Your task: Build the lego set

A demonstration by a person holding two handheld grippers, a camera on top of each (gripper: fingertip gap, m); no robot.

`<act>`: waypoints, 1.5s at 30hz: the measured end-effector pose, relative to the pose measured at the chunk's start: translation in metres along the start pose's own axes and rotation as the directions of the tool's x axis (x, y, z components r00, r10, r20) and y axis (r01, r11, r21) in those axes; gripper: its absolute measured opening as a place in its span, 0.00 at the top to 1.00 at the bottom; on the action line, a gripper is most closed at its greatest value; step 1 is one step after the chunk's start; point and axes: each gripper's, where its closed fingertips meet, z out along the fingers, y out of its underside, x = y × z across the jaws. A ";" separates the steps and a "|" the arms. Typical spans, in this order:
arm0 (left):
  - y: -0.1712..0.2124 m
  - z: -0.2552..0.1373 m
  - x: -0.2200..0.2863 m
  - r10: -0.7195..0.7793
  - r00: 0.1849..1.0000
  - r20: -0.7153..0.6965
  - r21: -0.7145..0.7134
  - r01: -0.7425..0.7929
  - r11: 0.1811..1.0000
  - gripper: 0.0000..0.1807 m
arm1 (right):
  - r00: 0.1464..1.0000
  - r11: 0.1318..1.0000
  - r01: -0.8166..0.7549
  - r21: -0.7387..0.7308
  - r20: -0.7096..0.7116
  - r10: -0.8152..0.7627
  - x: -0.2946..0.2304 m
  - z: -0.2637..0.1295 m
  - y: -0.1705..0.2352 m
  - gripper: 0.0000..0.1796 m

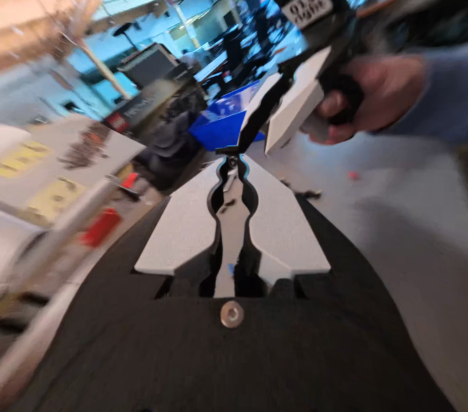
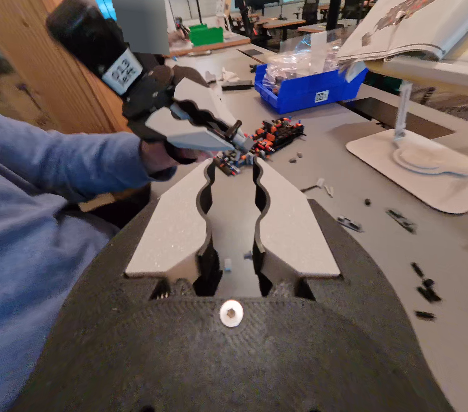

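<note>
My left gripper (image 1: pixel 231 159) is shut on a small grey-and-black lego piece (image 1: pixel 229 151). In the right wrist view it (image 2: pixel 239 140) holds the piece (image 2: pixel 244 143) in the air just above the near end of the part-built black-and-orange lego model (image 2: pixel 276 134) on the grey table. My right gripper (image 2: pixel 233 162) is open and empty, with its tips close below the left gripper's tips. It also shows in the left wrist view (image 1: pixel 254 150), held by a hand and reaching in from the upper right. The left wrist view is blurred.
A blue bin (image 2: pixel 304 96) with plastic bags of parts stands behind the model. An open instruction booklet (image 2: pixel 405 20) rests on a white stand (image 2: pixel 405 164) at the right. Loose small black pieces (image 2: pixel 428 291) lie on the table (image 2: pixel 329 197) at the right. A blue sleeve (image 2: pixel 63 172) fills the left.
</note>
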 end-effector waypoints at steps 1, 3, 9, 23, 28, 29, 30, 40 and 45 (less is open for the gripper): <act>-0.002 0.002 -0.001 0.106 0.994 0.038 -0.031 -0.105 0.994 0.97 | 0.999 0.999 -0.034 0.014 0.018 0.034 -0.001 0.000 -0.003 0.84; -0.009 0.005 0.001 0.262 0.963 0.072 -0.063 -0.257 0.964 0.98 | 0.995 0.994 -0.086 0.061 0.046 0.083 -0.001 -0.003 -0.012 0.83; -0.007 0.013 0.002 0.563 0.821 0.091 -0.192 -0.540 0.819 0.98 | 0.986 0.988 -0.150 0.035 0.073 0.148 0.001 -0.003 -0.014 0.82; -0.015 0.014 -0.007 0.757 0.644 0.110 -0.247 -0.720 0.648 0.97 | 1.000 0.996 -0.004 0.087 0.005 0.003 0.007 -0.003 -0.026 0.93; -0.017 0.016 -0.011 0.757 0.641 0.126 -0.248 -0.719 0.650 0.97 | 0.991 0.990 0.117 0.082 -0.067 -0.112 0.010 -0.003 -0.030 0.93; -0.018 0.016 -0.011 0.755 0.643 0.128 -0.245 -0.717 0.652 0.97 | 0.990 0.988 0.127 0.085 -0.071 -0.121 0.010 -0.003 -0.031 0.93; -0.019 0.016 -0.012 0.754 0.643 0.132 -0.243 -0.717 0.654 0.97 | 0.988 0.986 0.139 0.090 -0.076 -0.133 0.010 -0.004 -0.032 0.93; -0.031 0.000 -0.030 0.247 0.957 0.153 -0.030 -0.245 0.969 0.89 | 0.845 0.875 0.484 0.015 -0.267 -0.463 0.022 -0.017 -0.039 0.92; -0.030 0.009 -0.044 -0.266 0.964 -0.023 0.074 0.267 0.961 0.87 | 0.670 0.734 0.666 -0.134 -0.327 -0.667 0.020 -0.017 -0.039 0.92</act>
